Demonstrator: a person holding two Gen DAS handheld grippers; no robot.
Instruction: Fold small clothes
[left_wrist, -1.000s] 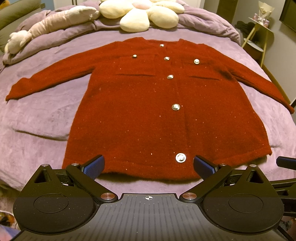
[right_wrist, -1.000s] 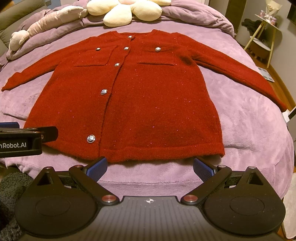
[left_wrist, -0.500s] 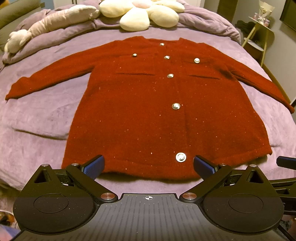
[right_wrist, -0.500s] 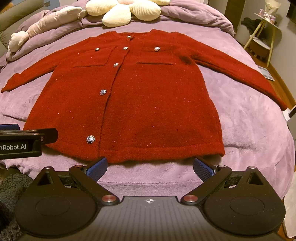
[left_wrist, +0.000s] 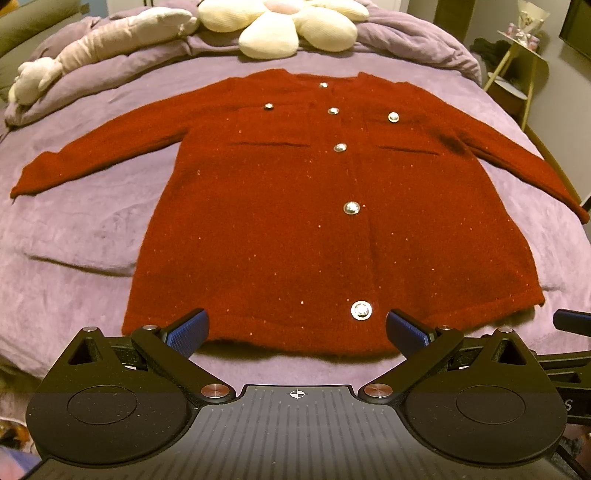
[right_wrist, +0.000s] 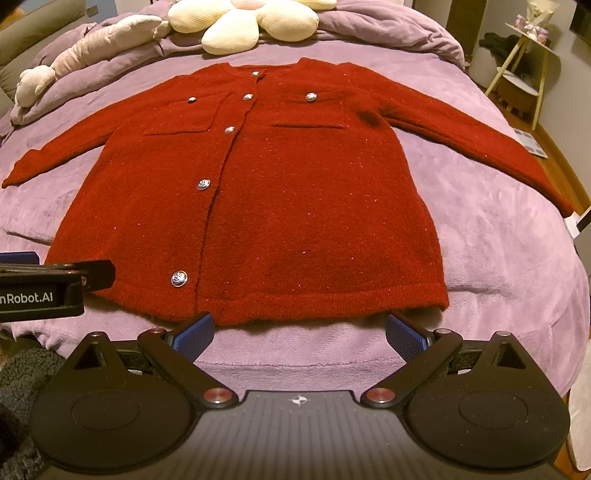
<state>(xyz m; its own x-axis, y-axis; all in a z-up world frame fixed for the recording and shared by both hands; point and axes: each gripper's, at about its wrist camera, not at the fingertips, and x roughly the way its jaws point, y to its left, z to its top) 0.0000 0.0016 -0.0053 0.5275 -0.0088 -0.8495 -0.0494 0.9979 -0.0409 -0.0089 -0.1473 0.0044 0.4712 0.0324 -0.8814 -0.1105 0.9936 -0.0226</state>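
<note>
A dark red knitted cardigan (left_wrist: 288, 221) (right_wrist: 295, 206) with silver buttons lies flat and face up on a purple bedspread (left_wrist: 74, 251) (right_wrist: 498, 258), both sleeves spread out sideways. My left gripper (left_wrist: 295, 328) hovers open at the hem's near edge, its blue-padded fingers wide apart with nothing between them. My right gripper (right_wrist: 299, 332) is open too, just short of the hem on the right half. The left gripper's side (right_wrist: 44, 288) shows at the left edge of the right wrist view.
A cream flower-shaped cushion (left_wrist: 284, 26) and a pale plush toy (left_wrist: 92, 48) lie at the head of the bed. A small side table (left_wrist: 524, 66) stands off the bed's right side. The bed's near edge runs just under both grippers.
Both grippers have edged very slightly forward toward the hem. The cardigan has not moved.
</note>
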